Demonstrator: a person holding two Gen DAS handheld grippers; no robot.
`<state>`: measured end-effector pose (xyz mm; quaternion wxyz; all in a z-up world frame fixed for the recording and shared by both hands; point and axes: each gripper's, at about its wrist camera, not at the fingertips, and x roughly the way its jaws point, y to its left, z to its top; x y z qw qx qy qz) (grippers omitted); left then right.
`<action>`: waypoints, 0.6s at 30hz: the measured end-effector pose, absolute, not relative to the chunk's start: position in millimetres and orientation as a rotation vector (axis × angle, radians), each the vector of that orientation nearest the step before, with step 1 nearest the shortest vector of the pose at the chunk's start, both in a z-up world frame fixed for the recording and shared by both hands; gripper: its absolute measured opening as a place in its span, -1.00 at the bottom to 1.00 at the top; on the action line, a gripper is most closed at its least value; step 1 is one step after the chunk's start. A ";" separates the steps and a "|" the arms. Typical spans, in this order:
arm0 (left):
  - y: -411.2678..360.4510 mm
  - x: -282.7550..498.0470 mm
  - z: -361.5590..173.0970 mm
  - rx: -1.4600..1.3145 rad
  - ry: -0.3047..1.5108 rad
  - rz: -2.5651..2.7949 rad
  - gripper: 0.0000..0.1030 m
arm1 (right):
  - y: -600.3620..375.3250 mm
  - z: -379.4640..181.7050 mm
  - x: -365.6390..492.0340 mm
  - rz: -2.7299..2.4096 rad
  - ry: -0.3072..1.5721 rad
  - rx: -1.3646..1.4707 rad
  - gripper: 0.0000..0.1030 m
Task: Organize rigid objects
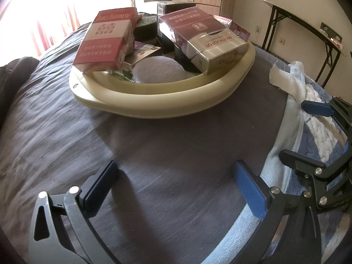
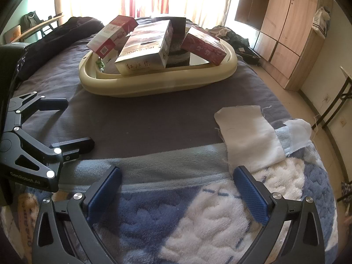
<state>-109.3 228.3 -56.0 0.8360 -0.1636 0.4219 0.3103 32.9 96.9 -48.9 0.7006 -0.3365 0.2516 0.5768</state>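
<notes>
Left wrist view: both claws, left claw and right claw, spread empty, cream basin of seemingly cigarette cartons well ahead.

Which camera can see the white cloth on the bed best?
The right wrist view shows the white cloth best: it lies flat and whole, just ahead of the open right gripper. The left wrist view catches only a bunched strip of it at the right side.

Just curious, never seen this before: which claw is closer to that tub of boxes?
Probably the left claw. It is open over bare grey sheet, facing the cream tub. The right claw, also open, sits further back over the blue blanket.
</notes>
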 end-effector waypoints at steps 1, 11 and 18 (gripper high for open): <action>228.2 -109.3 -56.0 -0.347 0.893 0.657 1.00 | 96.7 -48.3 32.7 1.284 0.560 -0.750 0.99; 228.2 -109.5 -55.9 -0.347 0.893 0.657 1.00 | 96.9 -48.3 32.6 1.284 0.560 -0.750 0.99; 228.3 -109.5 -56.0 -0.347 0.893 0.657 1.00 | 97.0 -48.4 32.7 1.284 0.561 -0.749 0.99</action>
